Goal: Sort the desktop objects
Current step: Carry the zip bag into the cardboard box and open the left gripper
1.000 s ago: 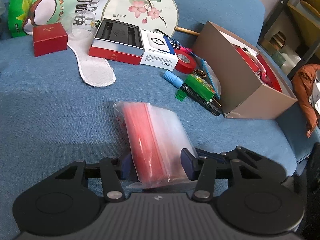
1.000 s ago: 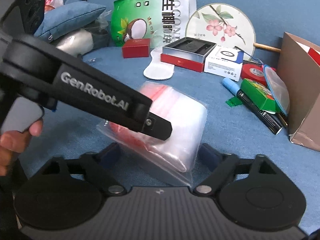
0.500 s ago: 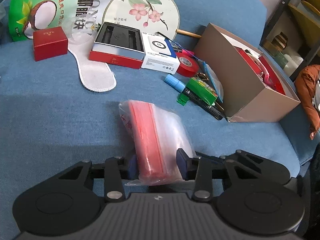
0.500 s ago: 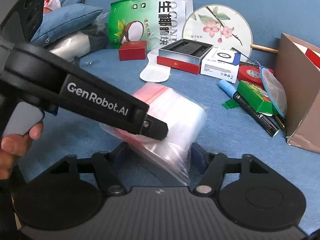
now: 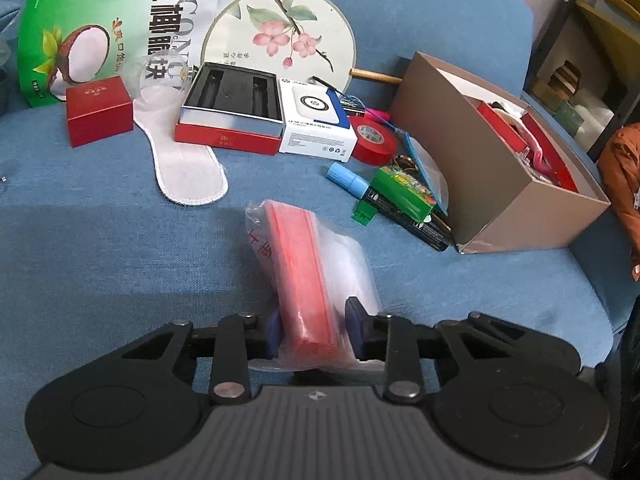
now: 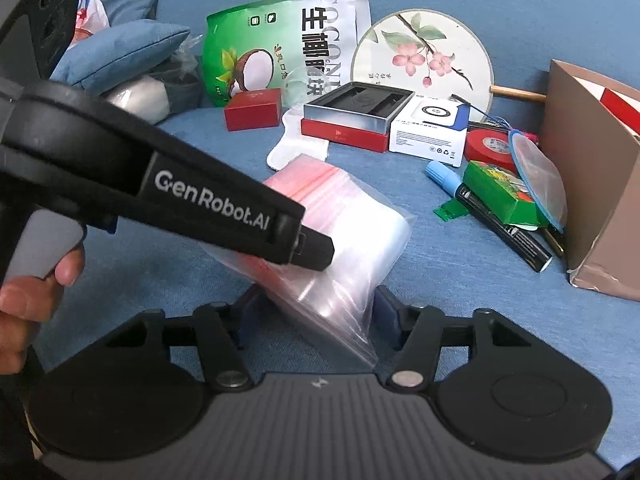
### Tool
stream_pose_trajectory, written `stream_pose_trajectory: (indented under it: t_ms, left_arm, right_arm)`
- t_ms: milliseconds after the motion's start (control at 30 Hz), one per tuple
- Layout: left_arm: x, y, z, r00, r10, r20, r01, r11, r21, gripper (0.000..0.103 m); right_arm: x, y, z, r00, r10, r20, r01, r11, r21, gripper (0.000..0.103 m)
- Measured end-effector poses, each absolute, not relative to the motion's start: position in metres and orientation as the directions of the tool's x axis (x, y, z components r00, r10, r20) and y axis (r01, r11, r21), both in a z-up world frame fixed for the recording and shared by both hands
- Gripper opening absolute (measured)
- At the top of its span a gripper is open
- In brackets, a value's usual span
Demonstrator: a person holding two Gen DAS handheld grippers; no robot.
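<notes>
A clear pack of zip bags (image 5: 304, 256) with a red strip stands tilted on the blue cushion (image 5: 100, 248). My left gripper (image 5: 314, 334) is still closing, and its blue pads press the pack's near end from both sides. In the right wrist view the pack (image 6: 352, 216) also sits between the pads of my right gripper (image 6: 318, 312). That gripper is closing too and touches the pack's lower corner. The left gripper's black finger (image 6: 240, 216) crosses in front and hides part of the pack.
An open cardboard box (image 5: 500, 184) with red items stands at the right. Beside it lie a green box (image 5: 404, 192), marker (image 5: 348, 180) and red tape (image 5: 374, 138). Behind are a white box (image 5: 316, 120), tray box (image 5: 230, 112), insole (image 5: 184, 164), red box (image 5: 98, 110), fan (image 5: 280, 40) and snack bag (image 5: 92, 32). A hand (image 6: 24, 304) holds the left gripper.
Both grippers' jaws have narrowed onto the pack. The pack has been squeezed narrower and tipped more upright.
</notes>
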State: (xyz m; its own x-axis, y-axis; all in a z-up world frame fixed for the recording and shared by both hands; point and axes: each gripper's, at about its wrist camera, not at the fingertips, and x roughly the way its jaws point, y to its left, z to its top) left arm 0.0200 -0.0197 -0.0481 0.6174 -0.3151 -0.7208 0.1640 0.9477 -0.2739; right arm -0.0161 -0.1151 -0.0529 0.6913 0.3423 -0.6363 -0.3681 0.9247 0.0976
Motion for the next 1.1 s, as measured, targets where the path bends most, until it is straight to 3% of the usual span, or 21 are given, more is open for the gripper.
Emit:
stream_pose_trajectory:
  t_ms: [233,433,867,1100]
  left_arm:
    - [0.015,-0.029,-0.027,0.658,-0.323,-0.68,0.185,0.945,-0.27,0.028]
    - [0.016,-0.044,0.006,0.711,-0.361,-0.604,0.247,0.932,-0.266,0.027]
    - [0.062,-0.111,0.067,0.763,-0.483,-0.43,0.429,0.876,-0.221,0.027]
    - [0.098,-0.153,0.071,0.735,-0.546,-0.402,0.502,0.837,-0.219,0.027]
  right_arm:
    - [-0.022,-0.123,-0.043,0.715,0.347,-0.607,-0.338,0.931,0.135,0.053]
    - [-0.026,-0.135,-0.015,0.795,0.31,-0.522,-0.299,0.948,0.108,0.053]
    - [-0.001,-0.2,0.045,0.937,0.144,-0.32,-0.124,0.989,0.083,0.053]
    - [0.024,-0.244,0.054,0.962,0.042,-0.268,-0.005,0.991,0.136,0.053]
